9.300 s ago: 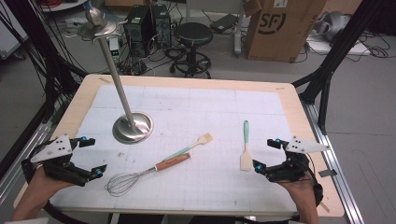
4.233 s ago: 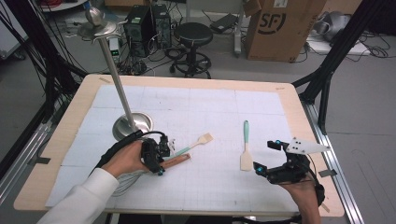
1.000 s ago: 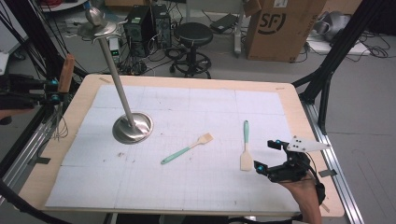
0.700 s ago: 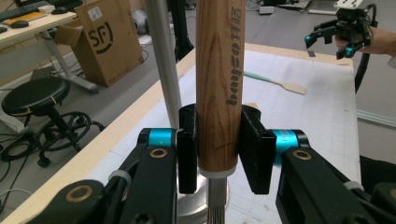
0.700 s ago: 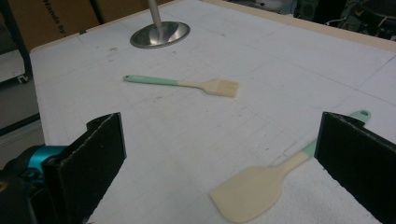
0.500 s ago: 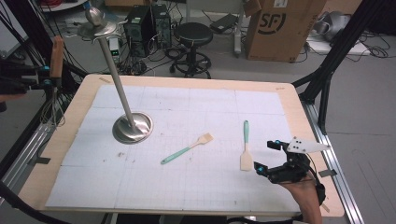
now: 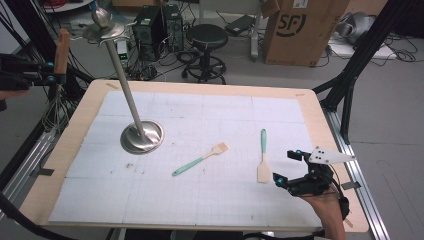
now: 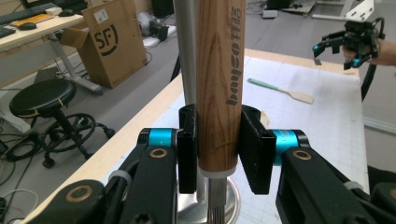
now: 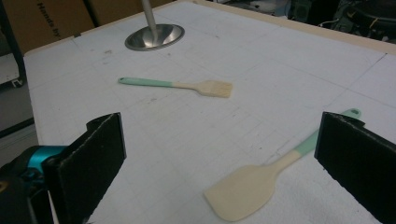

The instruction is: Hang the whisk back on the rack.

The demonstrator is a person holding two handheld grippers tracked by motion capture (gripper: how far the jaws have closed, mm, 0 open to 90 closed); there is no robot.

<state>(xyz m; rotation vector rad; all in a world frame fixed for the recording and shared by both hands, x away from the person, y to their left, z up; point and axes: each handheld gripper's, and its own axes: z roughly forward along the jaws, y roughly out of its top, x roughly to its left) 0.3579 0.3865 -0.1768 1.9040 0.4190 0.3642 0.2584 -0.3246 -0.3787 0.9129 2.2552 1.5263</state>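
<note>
Whisk handle (image 8: 218, 84) upright, clamped between left gripper (image 8: 218, 149) fingers (image 8: 187, 147).

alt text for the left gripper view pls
The left gripper is clamped on the upright wooden handle of a whisk, its wires leaving the bottom edge. Just behind stands a steel pole on a round base. Farther off on the white table lies a spatula, with the right gripper beyond it.

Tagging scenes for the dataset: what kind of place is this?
Probably a lab or workshop data-collection rig, not a kitchen. A gridded table sits among black frame struts, computer towers and cables on the floor, with an SF carton and a stool behind.
</note>
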